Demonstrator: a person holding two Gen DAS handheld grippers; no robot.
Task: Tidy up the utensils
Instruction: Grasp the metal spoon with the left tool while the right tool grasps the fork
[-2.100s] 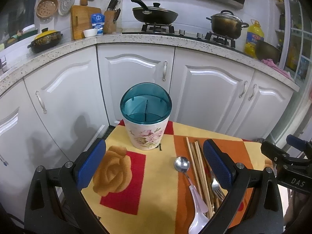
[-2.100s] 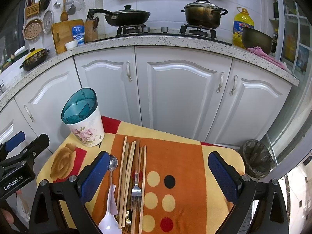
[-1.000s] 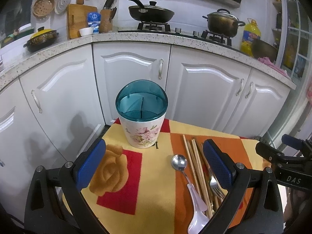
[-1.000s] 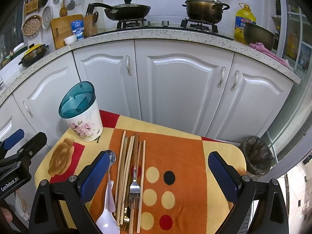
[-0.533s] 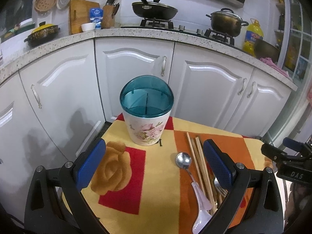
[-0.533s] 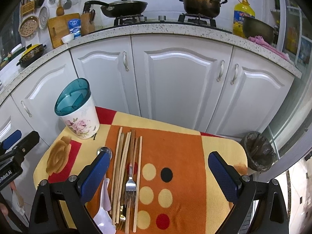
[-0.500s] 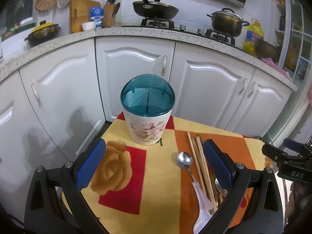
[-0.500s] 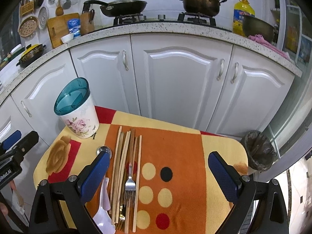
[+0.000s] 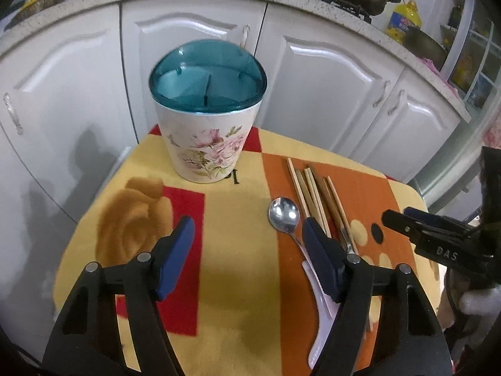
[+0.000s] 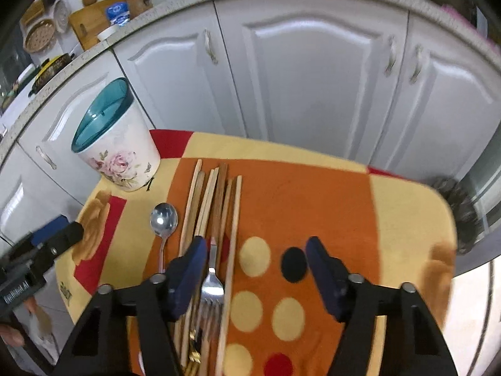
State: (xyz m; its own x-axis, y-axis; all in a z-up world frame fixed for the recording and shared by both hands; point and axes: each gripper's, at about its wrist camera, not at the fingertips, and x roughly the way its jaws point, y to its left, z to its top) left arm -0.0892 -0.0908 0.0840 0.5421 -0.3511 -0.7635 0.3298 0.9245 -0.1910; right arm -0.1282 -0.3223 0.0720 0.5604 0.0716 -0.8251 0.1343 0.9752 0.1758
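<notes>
Fingers on both grippers are sitting closer together than they were a moment ago, but they are still apart and gripping nothing. The left gripper (image 9: pixel 247 253) is hanging low over the middle of the tabletop (image 9: pixel 238 297), and the right gripper (image 10: pixel 256 269) is hanging over the orange part of the cloth. Both have dropped nearer to the cloth than before, so everything is looking bigger now.

The cup (image 9: pixel 207 112) with the blue top and pink flowers is standing in the upper middle of the left view and the upper left of the right view. It is looking empty. It has not moved.

The spoon (image 10: pixel 163 216) is lying just left of the chopsticks (image 10: pixel 216 200), in the middle of the right view. The fork (image 10: pixel 212 285) is lying among the chopsticks, low in the frame, right beside the left blue finger (image 10: pixel 189 277) of the right gripper. A white spoon (image 9: pixel 319 319) is peeking out behind the right finger (image 9: pixel 322 260) of the left gripper.

I think the sorting is only starting. Nothing is in the cup yet. The right gripper is looking ready to reach for the fork or a chopstick. The sticks are lying tight together, so grabbing only one could be tricky.
</notes>
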